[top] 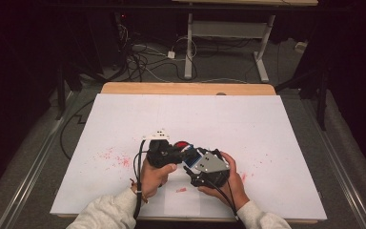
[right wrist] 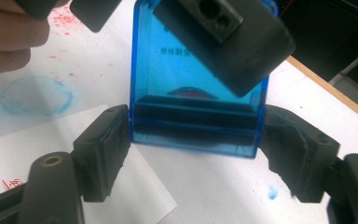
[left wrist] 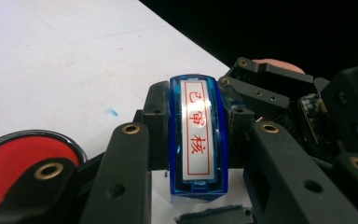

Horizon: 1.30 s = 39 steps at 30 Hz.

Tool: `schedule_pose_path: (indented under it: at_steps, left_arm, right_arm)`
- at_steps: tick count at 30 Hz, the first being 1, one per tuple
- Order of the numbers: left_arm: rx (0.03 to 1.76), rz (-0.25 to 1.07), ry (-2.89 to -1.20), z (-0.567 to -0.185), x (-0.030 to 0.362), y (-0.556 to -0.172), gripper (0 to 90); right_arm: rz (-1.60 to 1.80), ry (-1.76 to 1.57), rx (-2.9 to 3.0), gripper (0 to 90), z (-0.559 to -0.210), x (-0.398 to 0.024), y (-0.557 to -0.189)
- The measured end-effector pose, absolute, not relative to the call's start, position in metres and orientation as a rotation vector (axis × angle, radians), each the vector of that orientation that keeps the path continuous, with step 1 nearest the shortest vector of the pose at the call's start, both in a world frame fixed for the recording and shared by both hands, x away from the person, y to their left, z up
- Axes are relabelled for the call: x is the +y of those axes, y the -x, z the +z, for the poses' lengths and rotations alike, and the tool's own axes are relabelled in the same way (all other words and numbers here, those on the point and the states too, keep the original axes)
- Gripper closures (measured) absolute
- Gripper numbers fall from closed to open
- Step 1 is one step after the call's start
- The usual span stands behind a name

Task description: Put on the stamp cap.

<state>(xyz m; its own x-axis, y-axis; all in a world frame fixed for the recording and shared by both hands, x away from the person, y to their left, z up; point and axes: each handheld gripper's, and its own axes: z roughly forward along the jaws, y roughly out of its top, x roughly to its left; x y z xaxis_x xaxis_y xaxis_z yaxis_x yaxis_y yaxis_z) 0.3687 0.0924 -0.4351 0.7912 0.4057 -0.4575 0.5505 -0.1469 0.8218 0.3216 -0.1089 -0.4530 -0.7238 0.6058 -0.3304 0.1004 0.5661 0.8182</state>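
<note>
We have a small blue stamp (left wrist: 197, 140), a translucent plastic block with a white label of red characters on its top, held up just above the white worktop (top: 267, 124) between our two tools, near its front edge. The left hand-held gripper (top: 175, 153) is clamped on it; in the left gripper view its black jaws squeeze the narrow sides of the stamp, and in the right gripper view one of them lies across the upper face of the blue body. The right hand-held gripper (right wrist: 193, 151) stands wide around the lower end, its jaws flanking the base; whether the pads actually press there we cannot tell. We judge the stamp light and rigid, with smooth, glossy plastic that could slide under rubber pads if squeezed off-centre. The flat side walls are the sound place to take hold, low on the body and square to it, keeping clear of the label and the inked face below. A red ink pad (left wrist: 14, 163) sits close by on the worktop, and red smudges (top: 116, 157) mark the sheet.
</note>
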Motion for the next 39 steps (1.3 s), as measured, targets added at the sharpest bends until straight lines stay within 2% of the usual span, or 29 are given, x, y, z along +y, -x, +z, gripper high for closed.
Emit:
schedule_pose_path:
  at_steps: [18,20,28,39]
  left_arm:
    - [0.733,-0.079,-1.754,-0.425,0.101,-0.367,68.1]
    - [0.731,-0.062,-1.752,-0.422,0.104,-0.367,68.1]
    - [0.725,-0.014,-1.746,-0.413,0.113,-0.366,68.1]
    - [0.735,0.132,-1.808,-0.407,0.127,-0.365,68.1]
  right_arm:
    - [1.101,-0.576,2.204,24.6,-0.452,-0.112,-0.323]
    - [1.093,-0.589,2.202,20.1,-0.453,-0.114,-0.323]
    - [1.091,-0.640,2.194,21.2,-0.453,-0.123,-0.328]
    - [1.074,-0.654,2.180,21.6,-0.449,-0.136,-0.324]
